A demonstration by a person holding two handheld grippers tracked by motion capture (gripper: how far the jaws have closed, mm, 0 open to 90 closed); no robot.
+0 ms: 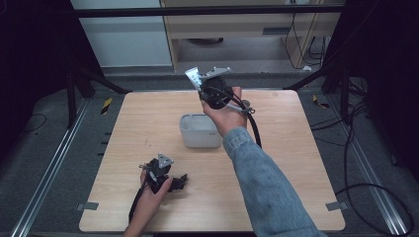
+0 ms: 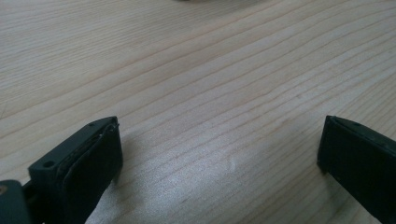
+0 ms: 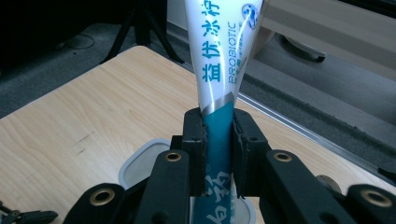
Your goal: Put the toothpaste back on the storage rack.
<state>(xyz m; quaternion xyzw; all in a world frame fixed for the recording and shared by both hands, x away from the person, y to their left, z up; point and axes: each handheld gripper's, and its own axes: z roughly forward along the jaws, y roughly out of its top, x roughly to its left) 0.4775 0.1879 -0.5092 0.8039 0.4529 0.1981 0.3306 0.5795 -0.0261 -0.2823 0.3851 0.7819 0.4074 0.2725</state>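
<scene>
I am pinching a toothpaste tube (image 3: 219, 70) in my right gripper (image 3: 218, 154), its jaws pressed together on the tube's teal lower part, and I am holding it up in the air over the far side of the wooden table (image 1: 148, 123), just beyond the white plastic container (image 1: 197, 132). In the high view the tube (image 1: 192, 75) is sticking out of the gripper (image 1: 201, 79) toward the upper left, clear of the table and touching nothing else. As I judge it, the picking up is done and the placing is left: the tube is not yet in the container, which is sitting open below and a little nearer to me, its rounded rim (image 3: 135, 163) showing under my jaws in the right gripper view; I cannot tell whether anything is lying inside it. The tube is looking flat and wide at its free end, white with teal Chinese lettering and the word PROBIOTIC, with a silver band where the white is giving way to teal. My left gripper (image 1: 179, 181) is resting low on the near left of the table, jaws spread wide with only bare wood (image 2: 210, 93) between them, holding nothing.
</scene>
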